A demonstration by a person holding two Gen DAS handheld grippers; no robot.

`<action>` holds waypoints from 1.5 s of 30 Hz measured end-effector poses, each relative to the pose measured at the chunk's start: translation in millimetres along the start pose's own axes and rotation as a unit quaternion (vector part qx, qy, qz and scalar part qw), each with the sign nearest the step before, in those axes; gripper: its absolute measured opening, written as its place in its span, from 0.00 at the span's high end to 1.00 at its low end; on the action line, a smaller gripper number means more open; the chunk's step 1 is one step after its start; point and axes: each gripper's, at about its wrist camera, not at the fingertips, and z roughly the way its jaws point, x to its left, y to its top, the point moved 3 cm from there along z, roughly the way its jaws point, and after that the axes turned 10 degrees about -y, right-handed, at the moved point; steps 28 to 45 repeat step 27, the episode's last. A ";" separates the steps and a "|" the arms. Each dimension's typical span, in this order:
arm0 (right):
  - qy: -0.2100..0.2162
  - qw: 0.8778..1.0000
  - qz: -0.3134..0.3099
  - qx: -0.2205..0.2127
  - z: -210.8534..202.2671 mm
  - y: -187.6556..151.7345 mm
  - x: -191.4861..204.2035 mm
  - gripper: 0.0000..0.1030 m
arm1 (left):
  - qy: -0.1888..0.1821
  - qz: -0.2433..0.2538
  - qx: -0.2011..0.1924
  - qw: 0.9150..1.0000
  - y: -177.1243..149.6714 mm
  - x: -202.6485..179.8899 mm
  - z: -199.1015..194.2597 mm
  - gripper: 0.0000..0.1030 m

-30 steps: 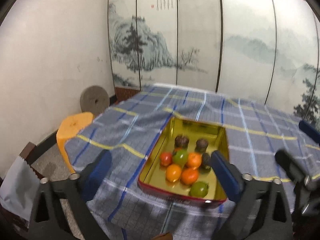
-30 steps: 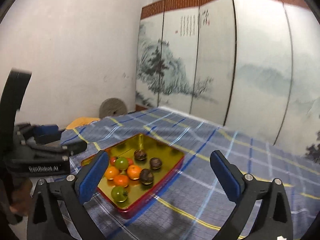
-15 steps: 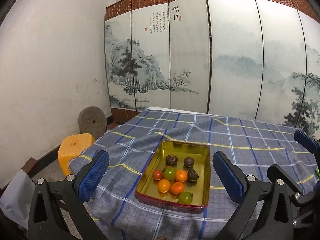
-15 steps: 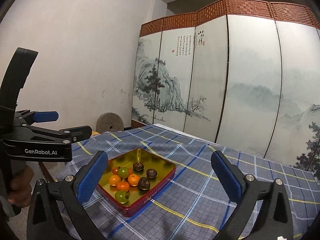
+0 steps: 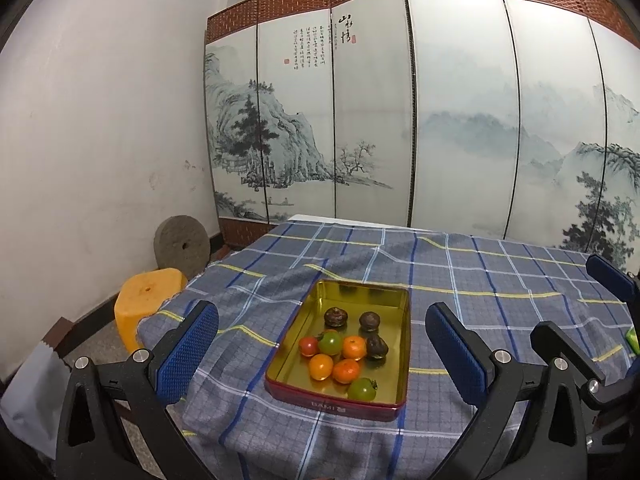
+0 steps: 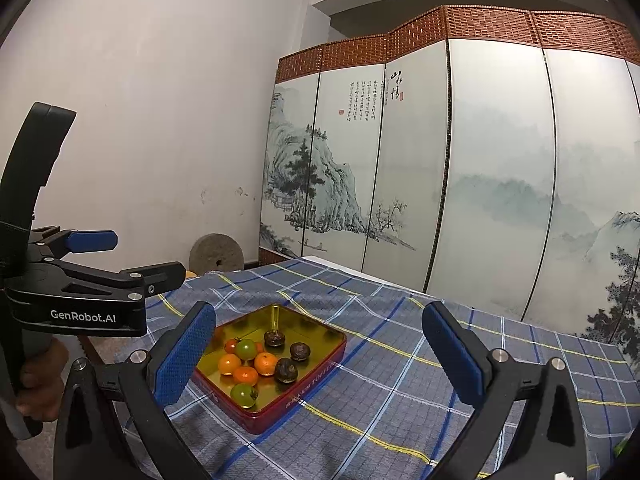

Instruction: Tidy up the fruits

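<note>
since all the fruits sit bunched in the gold tin near the table edge, sorted by no kind we can see, we hold the left tongs and right tongs spread apart, empty, back from the tin, perhaps before sorting, perhaps after gathering.

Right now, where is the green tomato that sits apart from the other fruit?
In the left wrist view, the lone green tomato lies in the gold-lined red tin tray, at its near edge, just in front of a small orange mandarin.
</note>
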 end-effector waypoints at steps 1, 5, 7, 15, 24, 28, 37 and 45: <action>0.000 1.000 0.000 0.001 0.1 -0.3 -0.2 0.00 | 0.000 0.001 0.001 1.000 0.0 -0.3 0.1 0.00; 0.000 1.000 0.001 0.004 1.1 -1.7 -1.5 0.00 | 0.000 0.002 0.002 1.000 -0.4 -1.3 1.7 0.00; -0.001 1.000 0.003 0.004 0.9 -2.4 -2.6 0.00 | 0.000 0.002 0.005 1.000 -0.9 -2.0 2.1 0.00; -0.002 1.000 0.010 0.013 6.4 -8.7 -9.6 0.00 | -0.001 0.009 0.018 1.000 -4.8 -7.2 10.5 0.00; -0.015 0.993 0.017 0.112 63.9 -56.6 -73.9 0.00 | -0.015 0.020 0.056 0.998 -10.2 -17.5 43.4 0.00; -0.050 0.979 -0.002 0.198 109.7 -95.1 -120.1 0.00 | -0.009 0.027 0.062 0.998 -8.5 -23.5 49.7 0.00; -0.050 0.979 -0.002 0.198 109.7 -95.1 -120.1 0.00 | -0.009 0.027 0.062 0.998 -8.5 -23.5 49.7 0.00; -0.050 0.979 -0.002 0.198 109.7 -95.1 -120.1 0.00 | -0.009 0.027 0.062 0.998 -8.5 -23.5 49.7 0.00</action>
